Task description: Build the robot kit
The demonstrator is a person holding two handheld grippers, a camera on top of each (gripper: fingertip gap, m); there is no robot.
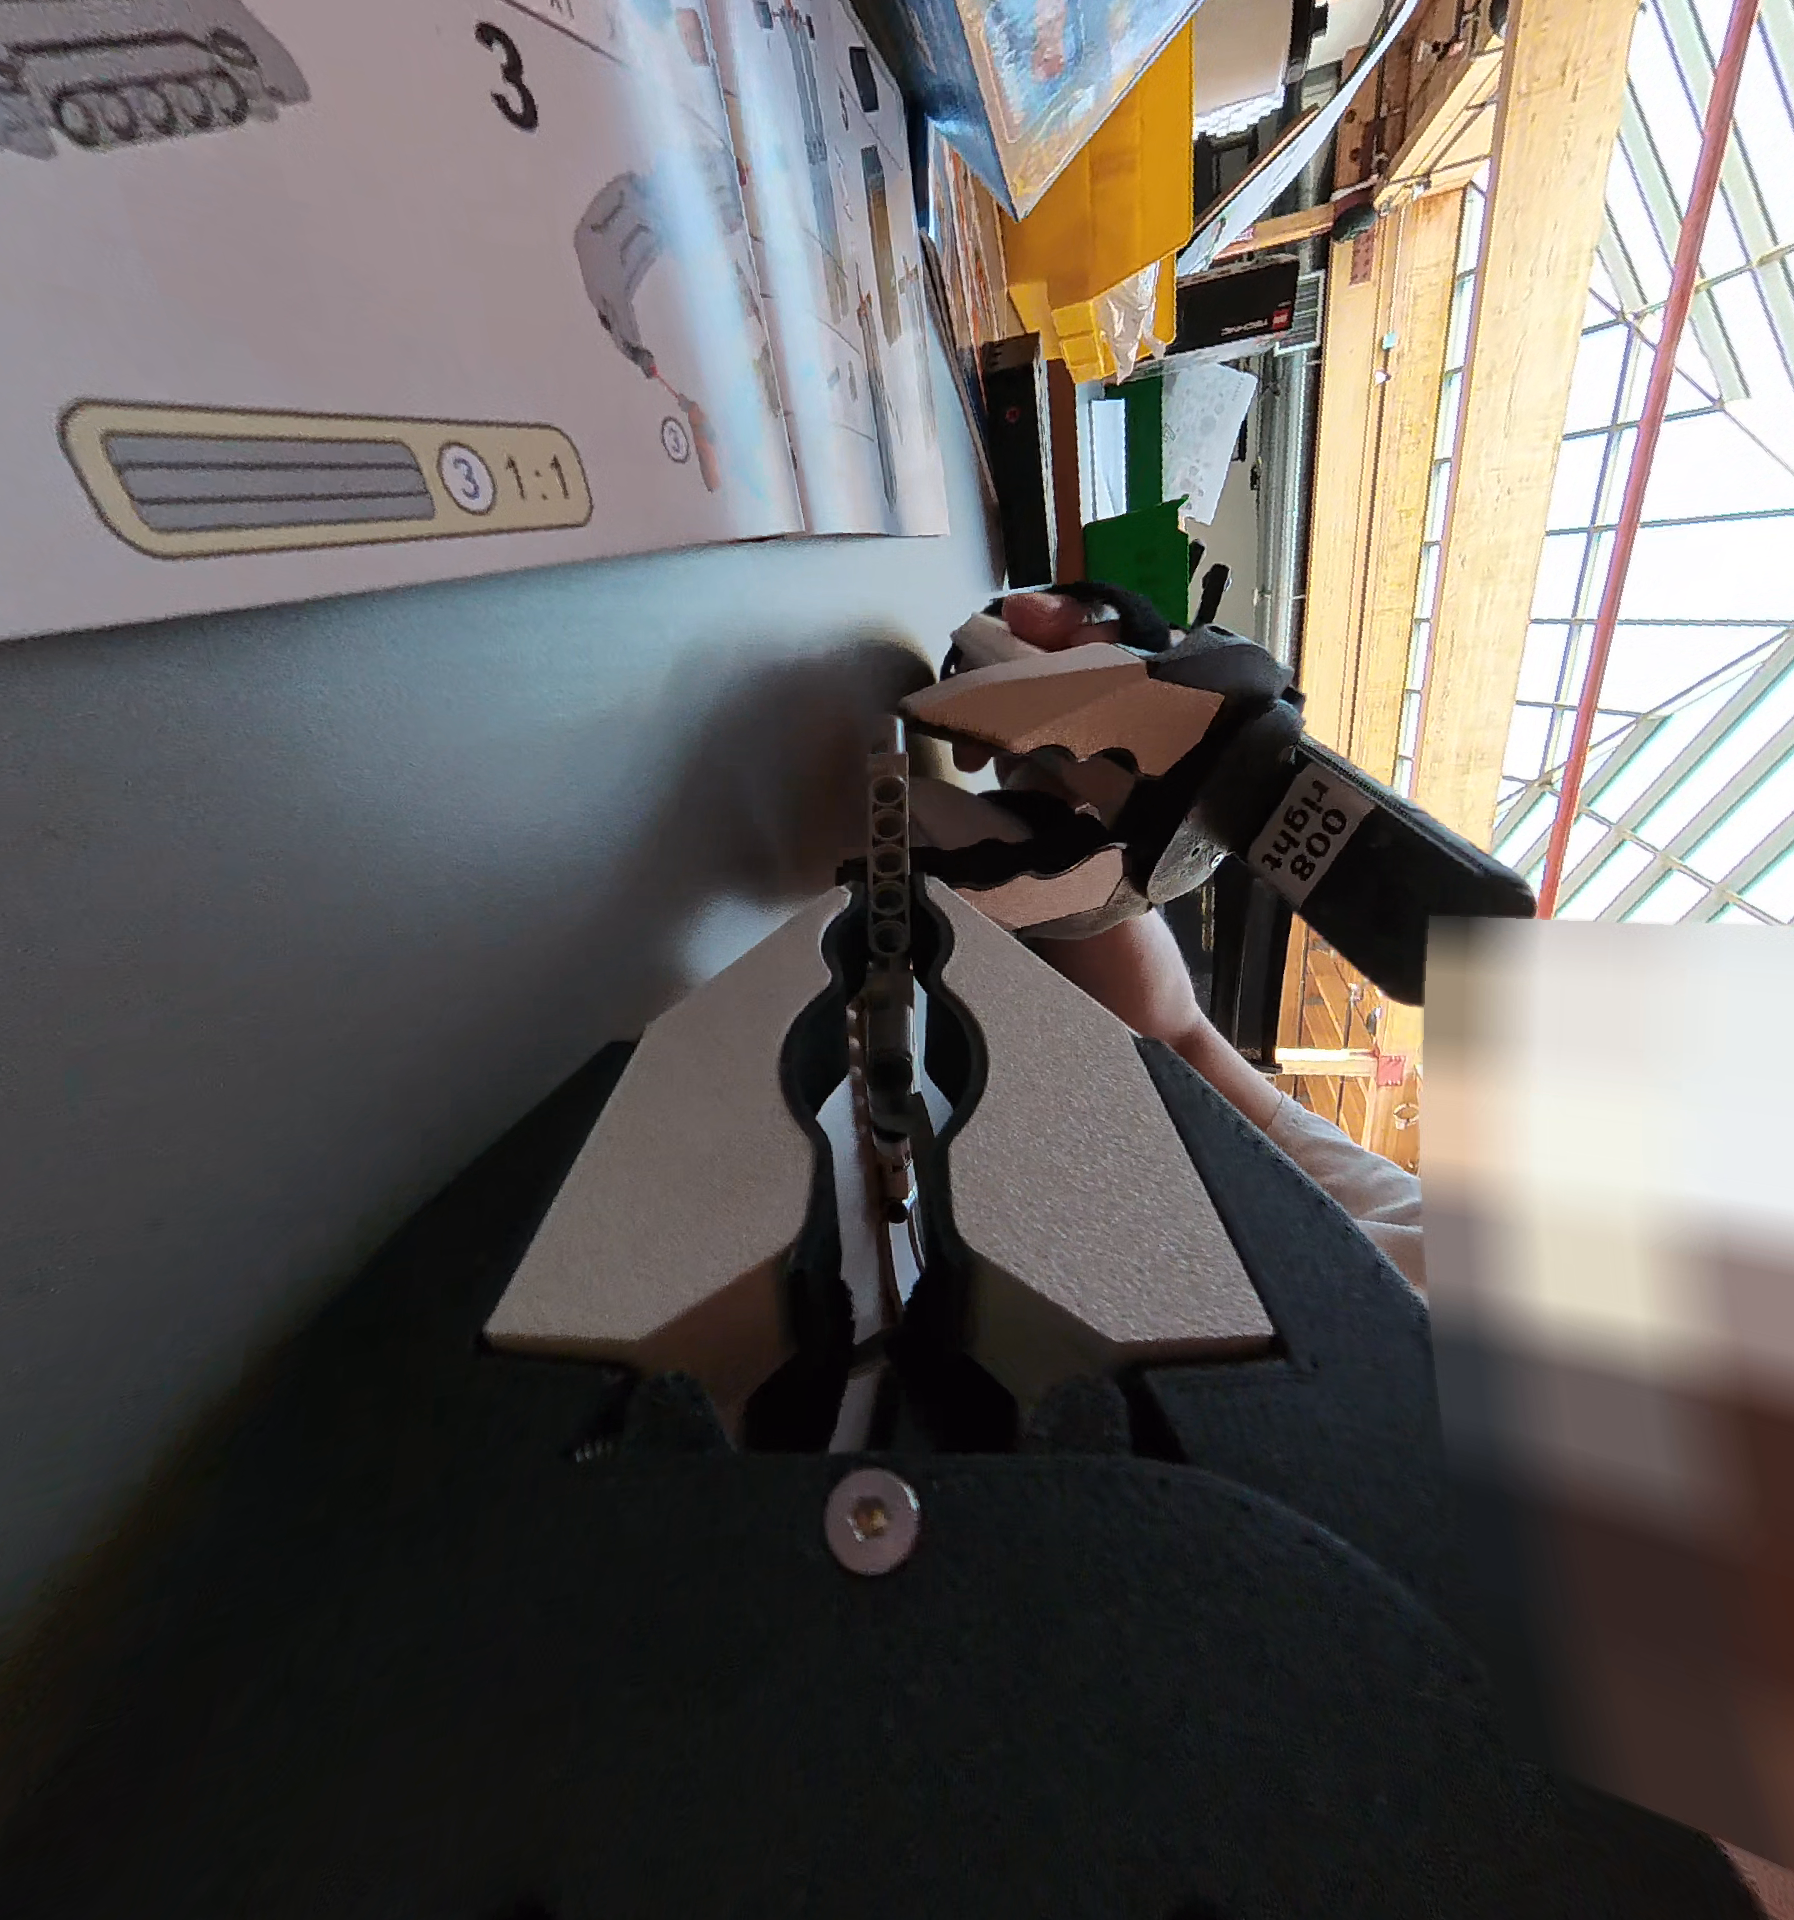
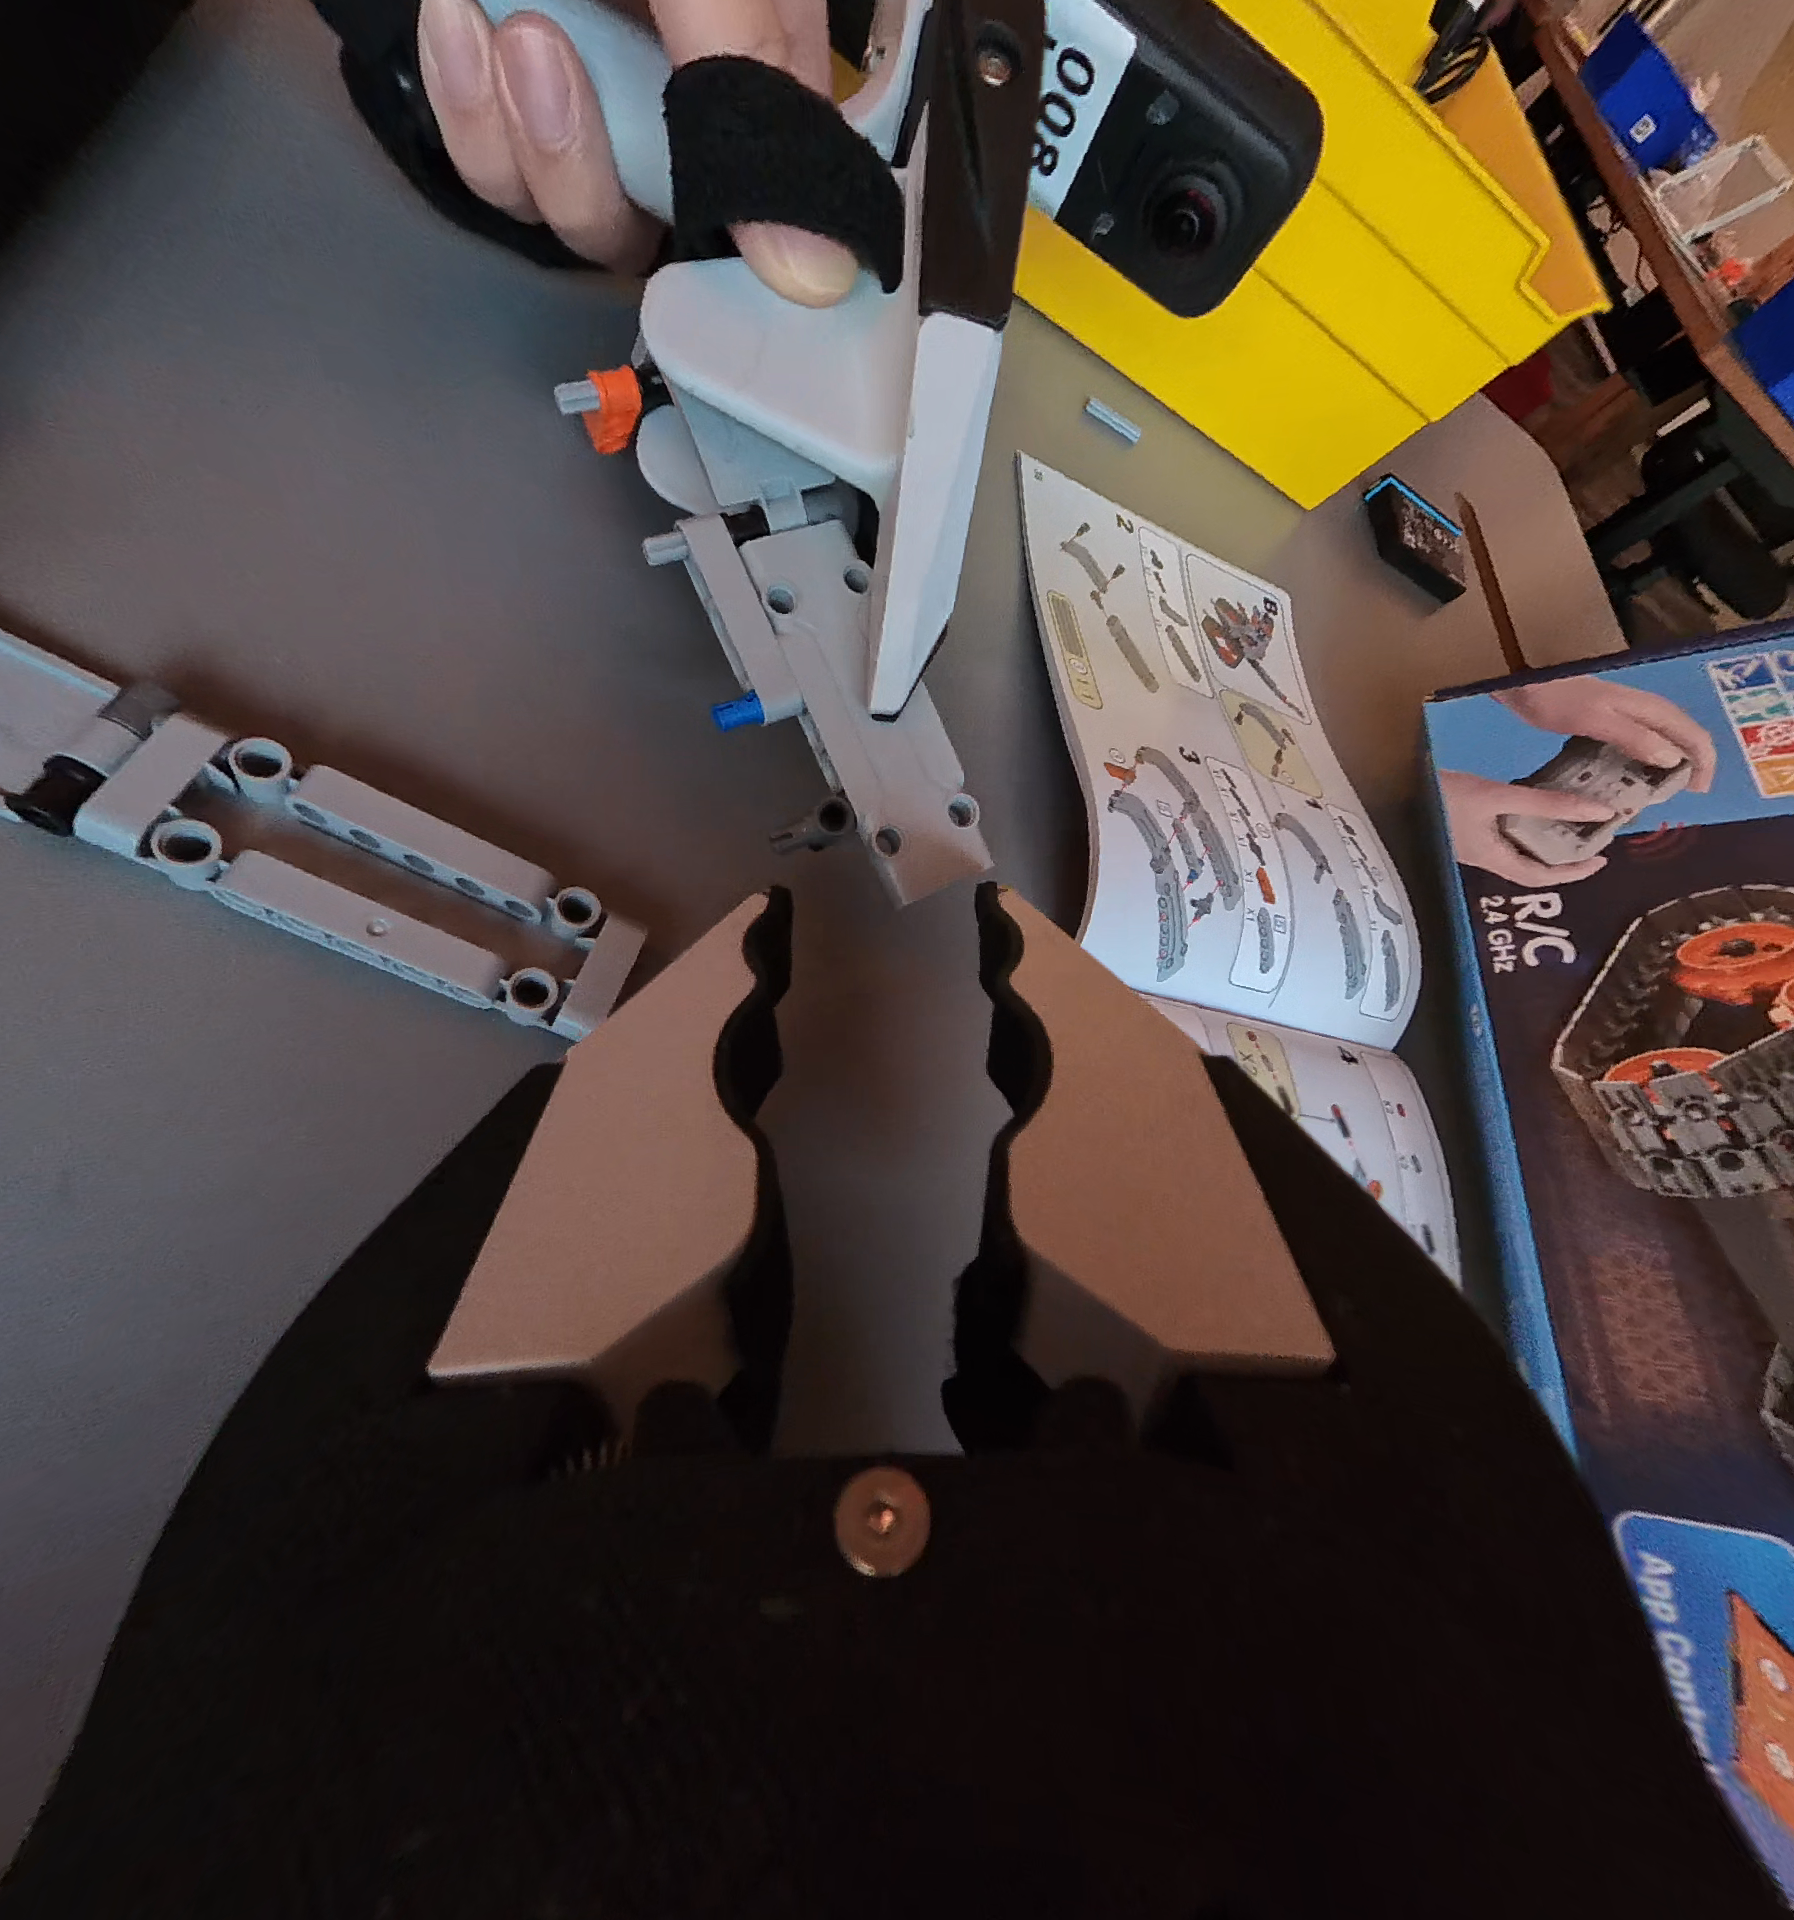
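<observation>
**Left holds the grey build, right is open at its end**

Your left gripper (image 1: 888, 899) has its fingers closed narrow on a grey beam assembly (image 2: 820, 665), held up off the table (image 2: 197, 1247). In the left wrist view the piece runs edge-on up the middle of the frame, clamped between the pads.

Already fitted on that assembly are an orange bush (image 2: 610, 407) on an axle at its upper end, a blue pin (image 2: 735, 713) on its left side and a dark grey pin (image 2: 815, 826) near its lower end. Several holes along it are bare.

Your right gripper (image 2: 882, 899) has its fingers spread wide and holds nothing. Its tips sit just beside the lower end of the assembly, at centre frame in the right wrist view. Whether a finger touches the piece cannot be told.

A long grey frame (image 2: 384, 883) lies loose on the table at the left of the frame, well apart from the held piece. A small pale part (image 2: 1113, 421) lies alone near the yellow bin (image 2: 1288, 343) at the upper right.

The instruction booklet (image 2: 1215, 790) lies open to the right of centre. The kit box (image 2: 1651, 987) lies at the right edge, beside it.
</observation>
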